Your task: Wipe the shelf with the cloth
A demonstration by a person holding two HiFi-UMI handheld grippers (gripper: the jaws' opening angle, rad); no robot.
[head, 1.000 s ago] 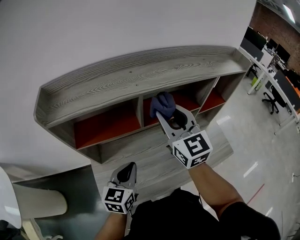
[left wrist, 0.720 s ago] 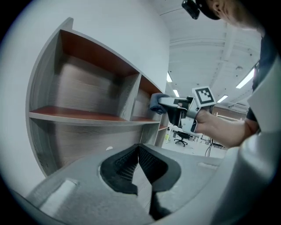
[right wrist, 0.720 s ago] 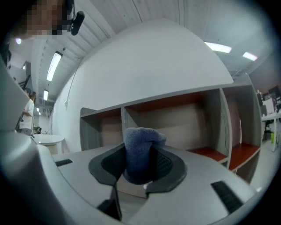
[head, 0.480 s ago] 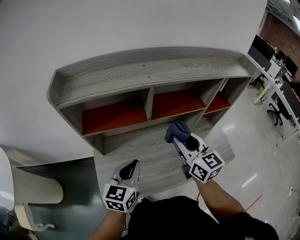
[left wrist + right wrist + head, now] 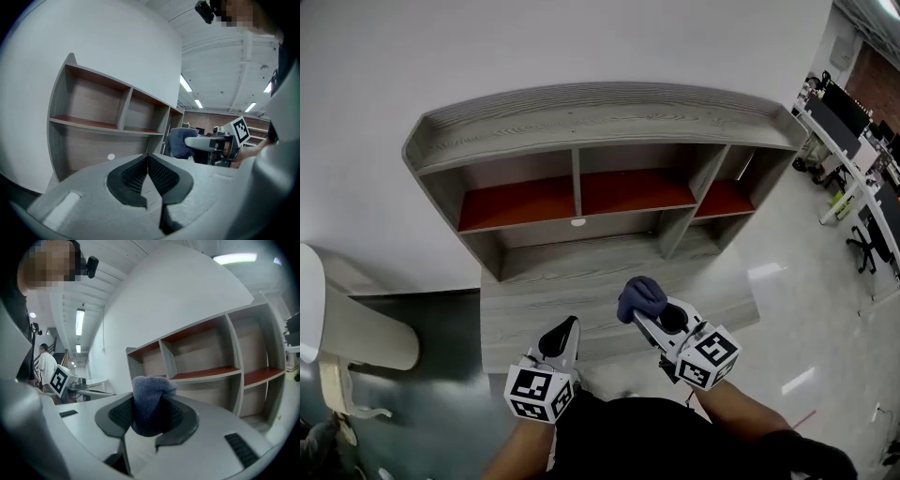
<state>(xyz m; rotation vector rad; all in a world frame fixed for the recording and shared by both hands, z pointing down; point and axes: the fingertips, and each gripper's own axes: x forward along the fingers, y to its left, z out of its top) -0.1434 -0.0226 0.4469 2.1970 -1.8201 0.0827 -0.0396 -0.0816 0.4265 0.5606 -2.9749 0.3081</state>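
Observation:
A grey wooden shelf (image 5: 581,122) with three red-floored compartments stands against the white wall; it also shows in the left gripper view (image 5: 93,126) and the right gripper view (image 5: 206,376). My right gripper (image 5: 636,312) is shut on a bunched blue cloth (image 5: 639,297), held above the desk's front part, well clear of the compartments. The cloth (image 5: 149,401) fills the gap between the right jaws. My left gripper (image 5: 565,330) sits shut and empty over the desk's front edge, its pads (image 5: 136,177) touching at the tips.
A grey desk surface (image 5: 544,291) runs below the compartments. A small white disc (image 5: 578,222) sits on the back panel under the middle compartment. A white chair (image 5: 356,328) stands at the left. Office desks and chairs (image 5: 862,141) are far right.
My right gripper has drawn back with the cloth, out of the middle compartment and down to the desk's front. The left gripper has hardly moved. The head view shifted.

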